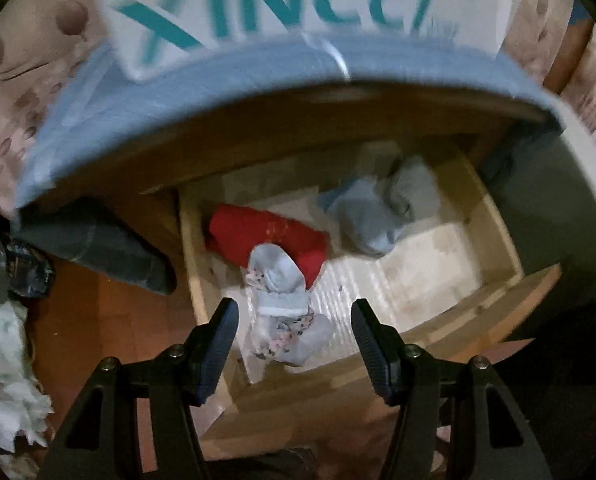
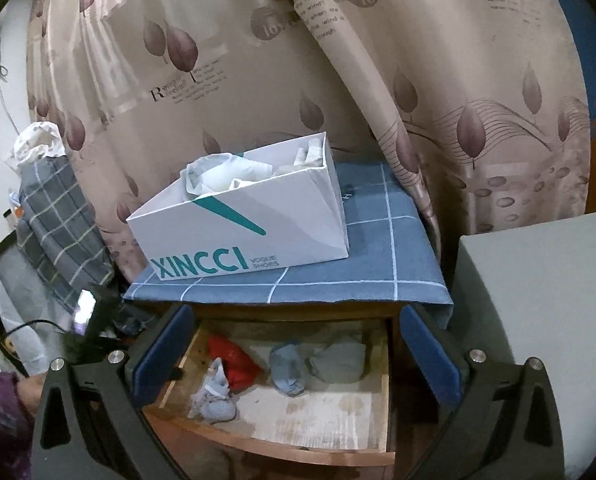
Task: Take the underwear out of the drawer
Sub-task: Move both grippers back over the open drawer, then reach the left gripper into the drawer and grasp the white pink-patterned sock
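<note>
The wooden drawer [image 1: 497, 216] stands pulled open. In the left wrist view my left gripper [image 1: 294, 306] points down into it, open, its fingers on either side of a pale floral underwear bundle [image 1: 282, 312] without touching it. Behind that bundle lies a red garment [image 1: 258, 232], with a light blue one [image 1: 361, 220] and a grey one [image 1: 415, 188] further right. My right gripper [image 2: 296, 312] hangs open and wide in front of the drawer [image 2: 282, 444], holding nothing. The floral bundle [image 2: 216, 398], red garment [image 2: 236, 360], blue garment [image 2: 286, 368] and grey garment [image 2: 337, 360] show below it.
A white shoe box [image 2: 250, 224] with cloth inside sits on a blue checked cover [image 2: 377, 248] on top of the cabinet. A patterned curtain [image 2: 258, 60] hangs behind. A grey block [image 2: 537, 300] stands at the right. A hand in a purple sleeve [image 2: 2, 412] is at the left.
</note>
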A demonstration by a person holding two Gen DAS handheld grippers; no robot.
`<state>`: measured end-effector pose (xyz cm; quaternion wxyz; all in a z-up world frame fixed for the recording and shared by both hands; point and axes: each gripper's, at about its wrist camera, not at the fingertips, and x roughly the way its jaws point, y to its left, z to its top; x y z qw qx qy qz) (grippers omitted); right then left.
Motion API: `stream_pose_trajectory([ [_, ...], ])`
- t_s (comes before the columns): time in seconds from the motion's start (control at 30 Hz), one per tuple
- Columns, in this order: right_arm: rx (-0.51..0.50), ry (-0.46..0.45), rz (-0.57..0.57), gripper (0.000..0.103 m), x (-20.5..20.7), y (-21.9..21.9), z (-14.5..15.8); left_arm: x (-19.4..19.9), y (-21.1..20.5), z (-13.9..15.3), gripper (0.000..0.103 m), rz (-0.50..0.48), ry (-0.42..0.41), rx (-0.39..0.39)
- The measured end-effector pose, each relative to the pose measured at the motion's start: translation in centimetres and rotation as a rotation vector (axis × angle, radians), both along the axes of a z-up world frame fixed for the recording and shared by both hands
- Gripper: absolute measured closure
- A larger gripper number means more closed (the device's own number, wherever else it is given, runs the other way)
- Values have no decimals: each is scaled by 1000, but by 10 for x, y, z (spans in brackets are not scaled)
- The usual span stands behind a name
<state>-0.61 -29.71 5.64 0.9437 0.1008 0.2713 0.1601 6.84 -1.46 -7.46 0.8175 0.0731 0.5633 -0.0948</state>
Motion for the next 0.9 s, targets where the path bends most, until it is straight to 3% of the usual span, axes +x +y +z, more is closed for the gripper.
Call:
stream_pose_trajectory([
  [0.23,30,0,21,0,-1,-5,1,22,-8,-59,43,43,186,25],
  [0.6,48,10,64,0,-1,-2,0,44,-8,-97,43,125,304,77],
  [0.8,76,18,86,0,0,-4,0,55,-3,-103,43,171,316,103],
  [0.9,82,20,101,0,-1,-3,0,60,-4,-114,43,160,385,135],
])
